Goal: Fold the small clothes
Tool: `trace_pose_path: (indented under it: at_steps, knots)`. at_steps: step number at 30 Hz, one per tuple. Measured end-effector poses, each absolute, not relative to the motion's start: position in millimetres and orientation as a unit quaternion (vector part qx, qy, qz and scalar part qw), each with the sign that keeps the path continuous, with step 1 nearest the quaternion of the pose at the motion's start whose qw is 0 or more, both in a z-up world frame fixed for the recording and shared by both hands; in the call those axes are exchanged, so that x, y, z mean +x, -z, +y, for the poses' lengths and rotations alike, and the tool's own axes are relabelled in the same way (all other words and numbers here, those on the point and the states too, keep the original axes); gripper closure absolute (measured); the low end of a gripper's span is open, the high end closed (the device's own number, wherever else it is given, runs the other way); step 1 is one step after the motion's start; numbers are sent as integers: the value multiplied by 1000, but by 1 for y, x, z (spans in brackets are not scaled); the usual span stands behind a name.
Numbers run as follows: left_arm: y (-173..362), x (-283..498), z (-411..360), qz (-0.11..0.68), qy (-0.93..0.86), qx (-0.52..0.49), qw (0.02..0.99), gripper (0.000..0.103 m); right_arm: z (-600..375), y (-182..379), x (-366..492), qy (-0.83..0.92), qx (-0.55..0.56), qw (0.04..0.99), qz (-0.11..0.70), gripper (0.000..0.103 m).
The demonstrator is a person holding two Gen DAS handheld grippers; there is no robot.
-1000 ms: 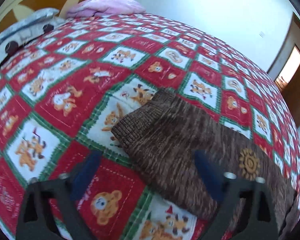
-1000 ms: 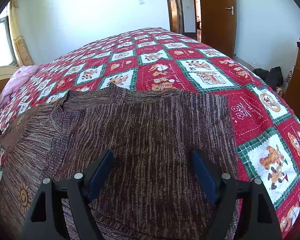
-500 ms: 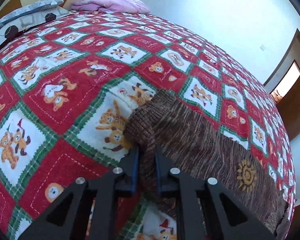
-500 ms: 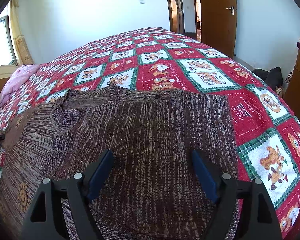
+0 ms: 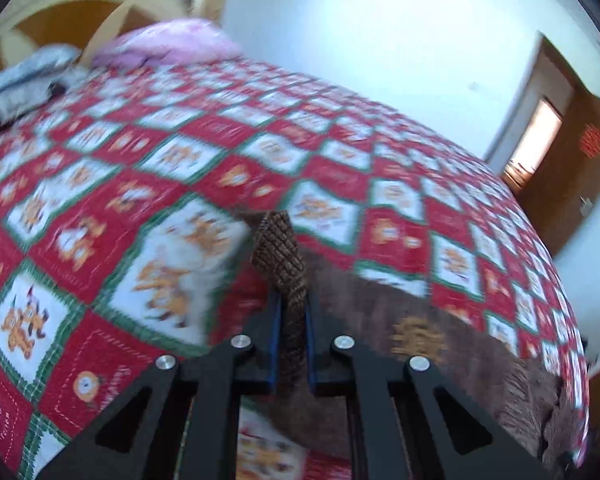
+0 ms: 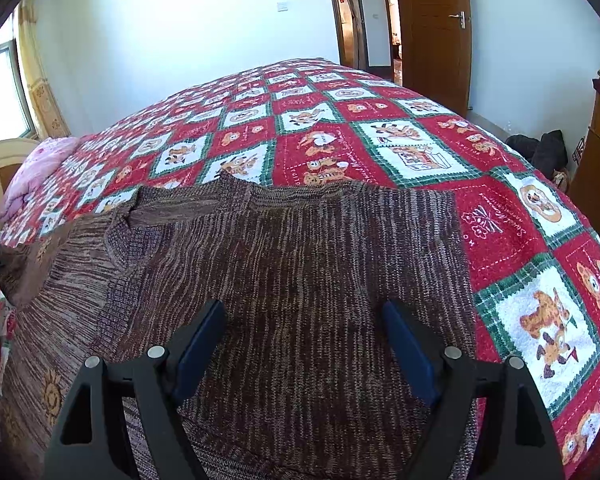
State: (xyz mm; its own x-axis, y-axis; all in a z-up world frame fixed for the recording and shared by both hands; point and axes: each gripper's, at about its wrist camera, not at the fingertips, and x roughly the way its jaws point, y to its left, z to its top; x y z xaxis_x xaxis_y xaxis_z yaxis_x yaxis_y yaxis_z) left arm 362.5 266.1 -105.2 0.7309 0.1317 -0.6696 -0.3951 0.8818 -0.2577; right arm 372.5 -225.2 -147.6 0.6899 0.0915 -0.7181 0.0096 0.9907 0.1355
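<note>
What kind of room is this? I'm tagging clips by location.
Most likely a home bedroom: a quilt covers a bed, a pink pillow lies by the headboard, and a wooden door stands beyond.

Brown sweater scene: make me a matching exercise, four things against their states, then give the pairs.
Things:
1. left gripper
2. right gripper
3. pink pillow
4. wooden door

States:
A. open above the sweater
B. lying at the head of the bed
C. shut on the sleeve cuff
D. swung open

Pairs: 1-C, 2-A, 3-B, 4-D
</note>
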Motion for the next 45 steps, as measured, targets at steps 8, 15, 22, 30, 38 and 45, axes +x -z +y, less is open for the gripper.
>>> trace_pose_path:
  at_steps: [8,15,22,30,38,45]
  knots:
    - [87,355,141,327,-23,-93,940,93,-225,147,372,-22,63,917,394,21]
    - [111,336,26,352,73,-13,933,93,-226,147,372,-22,63,917,394,21]
    - [139,336,17,388,88,-52,916,93,-225,136,364,-11,68,929,364,21]
    - [154,328,45,373,114,-191,901,93,-175,107,379,-138,85,916,366,39]
    - [166,324,67,354,125,-295,879,93,-66,95,443,-312,98,845,424,39]
    - [163,319,58,348,133,-289,882,92,14,119,478,-355,28,805,474,39]
